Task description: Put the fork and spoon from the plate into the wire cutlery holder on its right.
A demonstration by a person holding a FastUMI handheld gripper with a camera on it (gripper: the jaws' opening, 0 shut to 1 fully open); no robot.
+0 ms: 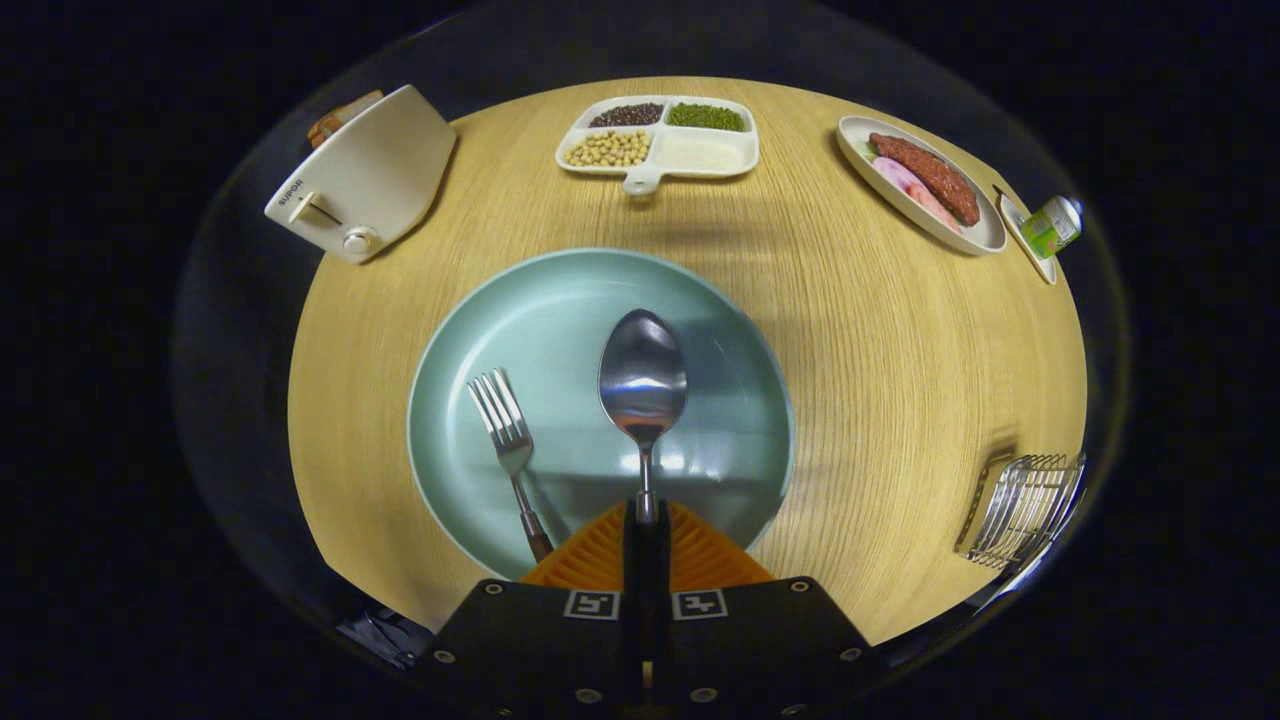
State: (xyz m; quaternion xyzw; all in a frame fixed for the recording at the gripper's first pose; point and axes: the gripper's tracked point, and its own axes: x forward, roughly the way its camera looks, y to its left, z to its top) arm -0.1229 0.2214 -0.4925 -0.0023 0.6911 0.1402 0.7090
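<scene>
My gripper (646,522) is shut on the handle of the metal spoon (642,375), whose bowl sticks out ahead of the fingers over the pale green plate (720,330). The spoon looks lifted a little above the plate. A metal fork (508,435) lies on the plate just left of the spoon, tines pointing away and its dark handle running back beside the left finger. The wire cutlery holder (1025,508) stands on the wooden table (900,370) to the right of the plate, apart from it.
Beyond the plate are a white toaster (365,175) at far left, a white divided tray of beans and grains (658,138) in the middle, and an oval dish with sausages (925,180) at far right, with a small green bottle (1052,226) beside it.
</scene>
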